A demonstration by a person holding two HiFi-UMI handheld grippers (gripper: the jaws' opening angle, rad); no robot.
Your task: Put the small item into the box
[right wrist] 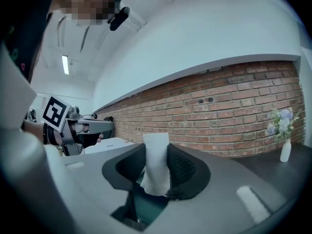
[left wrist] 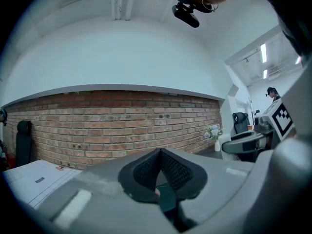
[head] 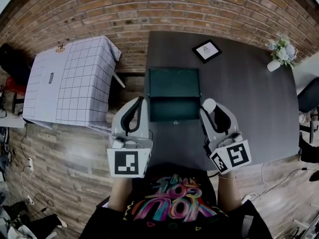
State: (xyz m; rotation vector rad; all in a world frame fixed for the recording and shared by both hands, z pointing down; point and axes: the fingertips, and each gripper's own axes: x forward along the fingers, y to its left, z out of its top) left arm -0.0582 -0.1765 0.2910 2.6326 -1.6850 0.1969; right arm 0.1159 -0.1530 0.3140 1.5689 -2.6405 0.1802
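Observation:
An open dark green box lies on the dark table, its lid folded back away from me. A small white item sticks up between the fingertips of my right gripper, just off the box's right front corner. In the right gripper view the white item stands upright, and the right gripper is shut on it. My left gripper hovers at the box's left front corner. In its own view the left gripper has its tips together and holds nothing. The green box shows below them.
A framed picture lies at the table's far side, and a white vase of flowers stands at its far right corner. A second table with a grid cloth stands to the left. A brick wall runs behind.

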